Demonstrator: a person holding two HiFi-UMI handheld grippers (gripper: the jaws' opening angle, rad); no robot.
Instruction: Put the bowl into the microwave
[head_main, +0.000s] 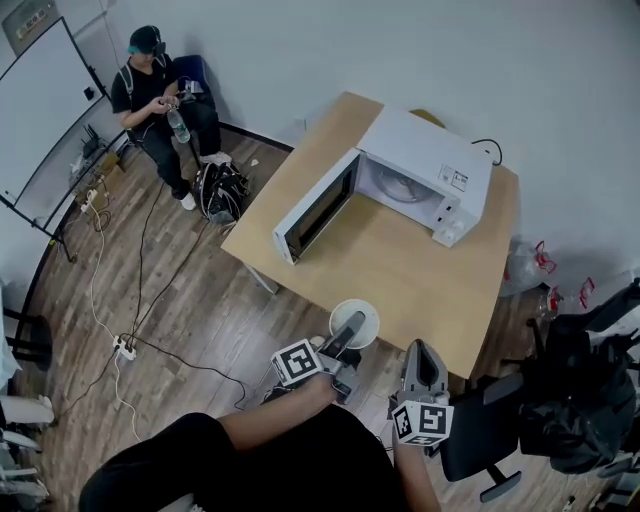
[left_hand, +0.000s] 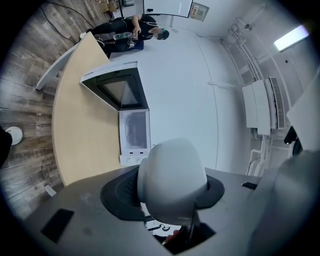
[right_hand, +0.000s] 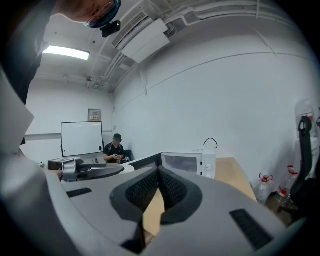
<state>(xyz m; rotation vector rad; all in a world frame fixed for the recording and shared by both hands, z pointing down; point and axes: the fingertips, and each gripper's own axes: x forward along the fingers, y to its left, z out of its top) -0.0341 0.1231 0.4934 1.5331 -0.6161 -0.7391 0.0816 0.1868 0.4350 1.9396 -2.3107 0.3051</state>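
Note:
A white bowl (head_main: 369, 320) hangs at the near edge of the wooden table (head_main: 400, 270), with my left gripper (head_main: 350, 328) shut on its rim. In the left gripper view the bowl (left_hand: 172, 175) fills the space between the dark pads (left_hand: 122, 192). The white microwave (head_main: 425, 165) stands at the table's far side, its door (head_main: 315, 210) swung wide open to the left and its cavity showing a glass turntable (head_main: 400, 186). My right gripper (head_main: 421, 352) hovers off the table's near right corner; its jaws meet with nothing between them, and its own view shows the microwave (right_hand: 187, 162) ahead.
A person (head_main: 150, 90) sits on a chair at the far left beside a whiteboard (head_main: 40, 90). A black backpack (head_main: 220, 190), cables and a power strip (head_main: 125, 348) lie on the wooden floor. A black chair (head_main: 480, 440) and a dark bag (head_main: 580, 390) stand at the right.

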